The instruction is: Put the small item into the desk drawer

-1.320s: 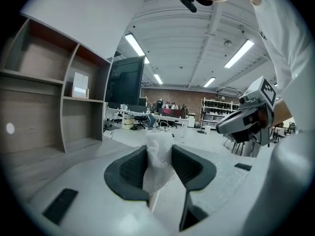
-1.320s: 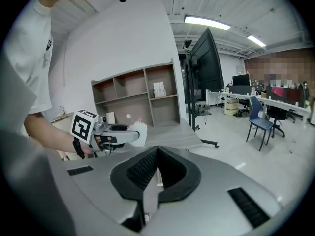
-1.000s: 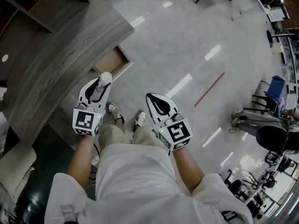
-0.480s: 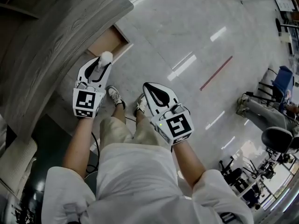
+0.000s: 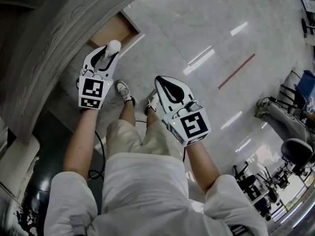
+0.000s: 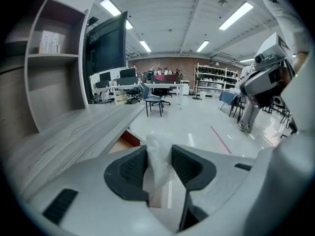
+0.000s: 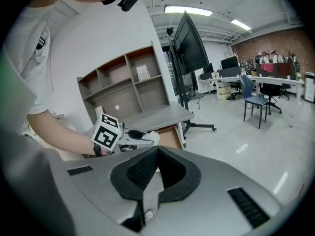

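Note:
My left gripper (image 5: 110,51) is shut on a small white, plastic-wrapped item (image 5: 113,44), which sticks out past its fingertips. The left gripper view shows the item (image 6: 157,154) pinched upright between the dark pads. It hangs just in front of the open desk drawer (image 5: 111,29), whose bare wooden bottom shows under the grey desk top (image 5: 54,33). My right gripper (image 5: 161,80) is shut on nothing, to the right above the person's shoes. In the right gripper view its pads meet at the tips, with the left gripper (image 7: 129,136) and the drawer (image 7: 170,137) beyond.
The person's shoes (image 5: 124,90) stand on the glossy floor below both grippers. A black cable (image 5: 101,146) runs by the left leg. A red floor line (image 5: 237,71) lies to the right, office chairs (image 5: 295,154) further right. Shelves and a large monitor (image 6: 106,45) stand behind the desk.
Both grippers have sunk lower. The left one, still holding the white item, has come closer to the open drawer's front. The right gripper stays shut.

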Available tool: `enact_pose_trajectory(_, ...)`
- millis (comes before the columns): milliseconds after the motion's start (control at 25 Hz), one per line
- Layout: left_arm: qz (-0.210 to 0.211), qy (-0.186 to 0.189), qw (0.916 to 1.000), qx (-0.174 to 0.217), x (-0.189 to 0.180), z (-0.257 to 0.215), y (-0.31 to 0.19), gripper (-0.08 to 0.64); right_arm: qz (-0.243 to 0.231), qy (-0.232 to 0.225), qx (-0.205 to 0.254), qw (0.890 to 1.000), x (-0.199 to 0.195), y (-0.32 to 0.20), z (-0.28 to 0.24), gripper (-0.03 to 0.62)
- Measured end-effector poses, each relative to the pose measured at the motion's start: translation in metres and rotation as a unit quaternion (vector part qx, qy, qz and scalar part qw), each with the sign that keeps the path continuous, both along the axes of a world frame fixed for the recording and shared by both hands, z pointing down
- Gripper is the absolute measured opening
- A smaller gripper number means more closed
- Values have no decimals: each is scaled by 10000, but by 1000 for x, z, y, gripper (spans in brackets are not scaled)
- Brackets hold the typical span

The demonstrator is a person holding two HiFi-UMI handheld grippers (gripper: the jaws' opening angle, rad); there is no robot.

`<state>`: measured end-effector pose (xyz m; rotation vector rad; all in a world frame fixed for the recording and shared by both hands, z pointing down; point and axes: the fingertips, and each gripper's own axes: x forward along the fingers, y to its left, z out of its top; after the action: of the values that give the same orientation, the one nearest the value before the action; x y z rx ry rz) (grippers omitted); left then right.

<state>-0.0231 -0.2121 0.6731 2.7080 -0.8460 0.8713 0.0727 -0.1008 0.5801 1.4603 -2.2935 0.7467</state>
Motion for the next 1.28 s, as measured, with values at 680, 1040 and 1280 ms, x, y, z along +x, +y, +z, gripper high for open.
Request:
enact_pose_trajectory(680, 621, -1267, 9895, -302, 23, 102, -20, 160, 87, -32, -72, 9999, 19, 11, 18, -3)
enact_pose_trajectory(1040, 1031, -2160, 9704, -314, 30, 137, -27, 161, 193, -28, -141, 9997, 35, 16, 27, -3)
enact_pose_trajectory(1280, 1103, -2594, 9583, -475, 37, 158, -35, 160, 328, -92, -149, 9993, 45, 16, 32, -3)
